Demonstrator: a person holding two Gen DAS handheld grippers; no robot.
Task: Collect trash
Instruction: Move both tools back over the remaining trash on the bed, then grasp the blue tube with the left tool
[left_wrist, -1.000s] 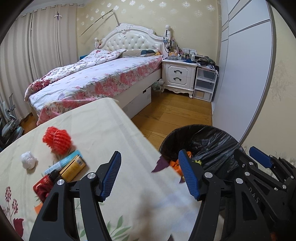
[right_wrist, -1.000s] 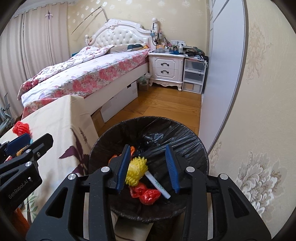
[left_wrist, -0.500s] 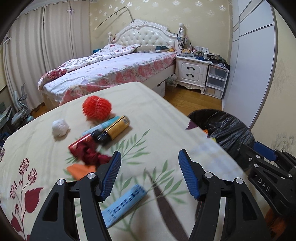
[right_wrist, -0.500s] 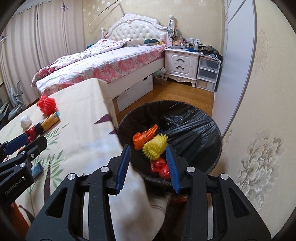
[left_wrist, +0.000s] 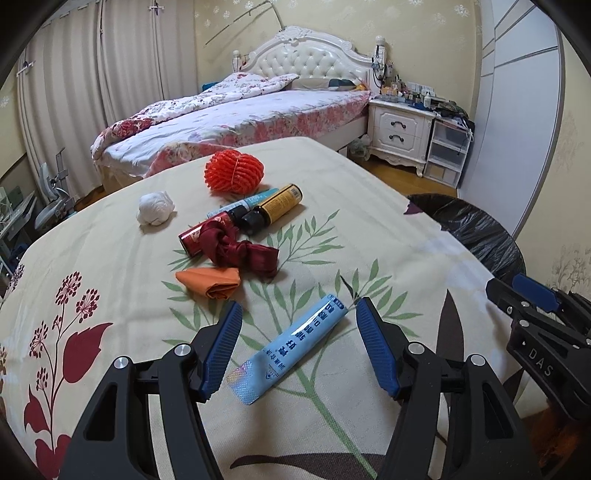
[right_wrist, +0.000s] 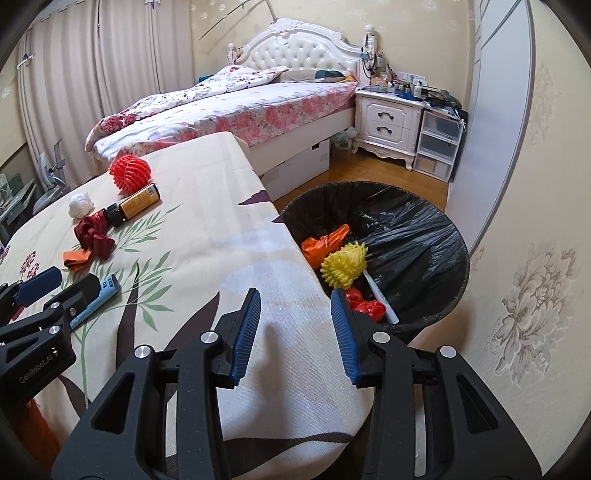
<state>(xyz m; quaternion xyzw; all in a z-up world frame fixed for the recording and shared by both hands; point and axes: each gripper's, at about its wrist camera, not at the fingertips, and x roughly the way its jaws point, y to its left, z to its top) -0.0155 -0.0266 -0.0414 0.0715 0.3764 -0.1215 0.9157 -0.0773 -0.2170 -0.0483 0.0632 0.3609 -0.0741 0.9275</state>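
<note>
Hovering low in the left-wrist view, the left gripper (left_wrist: 297, 347) is spread and empty, its jaws either side of the blue packet (left_wrist: 291, 352) lying flat on the tablecloth (left_wrist: 110, 258), not touching it. Upper left sit more scraps: a white wad (left_wrist: 155, 208) and a red net ball (left_wrist: 234, 173). At right, the right gripper (right_wrist: 293, 332) gapes empty beside the bin (right_wrist: 413, 236). Pinching cloth with the thin packet could drag the cover

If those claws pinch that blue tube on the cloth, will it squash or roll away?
The blue tube looks flattened with a crimped end, so it probably won't roll. It is likely soft and light and may buckle. Its glossy skin could slip.
</note>
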